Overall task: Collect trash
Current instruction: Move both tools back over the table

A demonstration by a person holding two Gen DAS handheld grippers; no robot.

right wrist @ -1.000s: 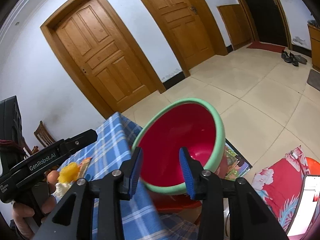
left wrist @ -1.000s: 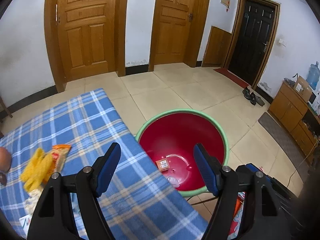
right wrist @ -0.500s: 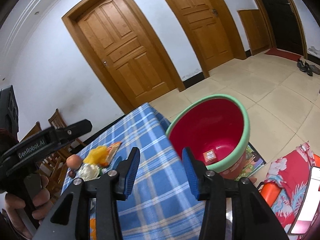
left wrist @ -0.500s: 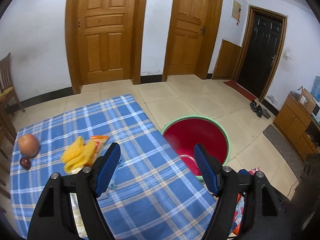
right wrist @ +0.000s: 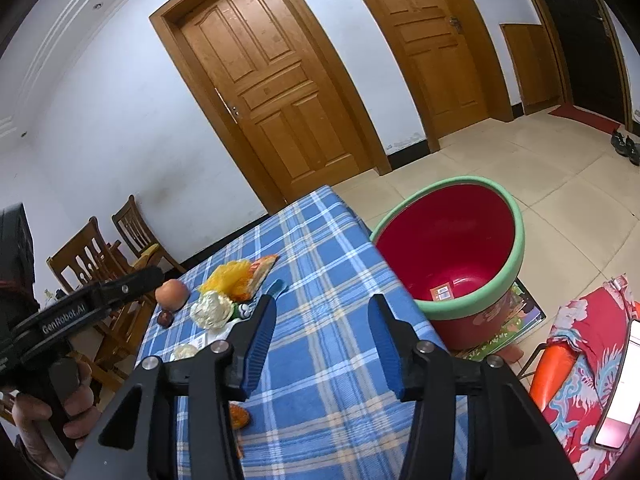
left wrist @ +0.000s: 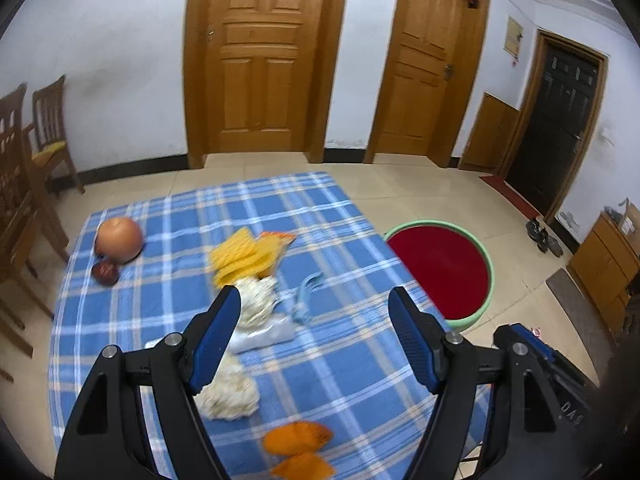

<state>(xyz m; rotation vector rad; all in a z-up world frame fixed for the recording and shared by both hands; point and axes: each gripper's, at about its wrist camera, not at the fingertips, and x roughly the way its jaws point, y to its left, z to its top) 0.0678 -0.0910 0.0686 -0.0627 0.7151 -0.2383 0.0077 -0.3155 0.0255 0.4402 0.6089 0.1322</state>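
Observation:
Trash lies on the blue checked tablecloth (left wrist: 352, 364): a yellow wrapper (left wrist: 244, 254), crumpled white paper (left wrist: 256, 302), a second white wad (left wrist: 228, 394), a clear bag (left wrist: 266, 334), a blue scrap (left wrist: 306, 294) and orange peel (left wrist: 298, 438). The red basin with a green rim (left wrist: 444, 264) stands on the floor right of the table, with a small red packet (right wrist: 441, 293) inside. My left gripper (left wrist: 314, 334) is open and empty above the trash. My right gripper (right wrist: 322, 340) is open and empty over the table's near edge.
An orange fruit (left wrist: 120, 239) and a small dark red fruit (left wrist: 105, 272) lie at the table's left. Wooden chairs (left wrist: 24, 152) stand left of the table. A red floral cloth (right wrist: 584, 364) and an orange object (right wrist: 550, 372) lie right of the basin.
Both grippers have swung left, from over the basin to over the table. The trash pile has come under my left gripper. Both stay open and empty.

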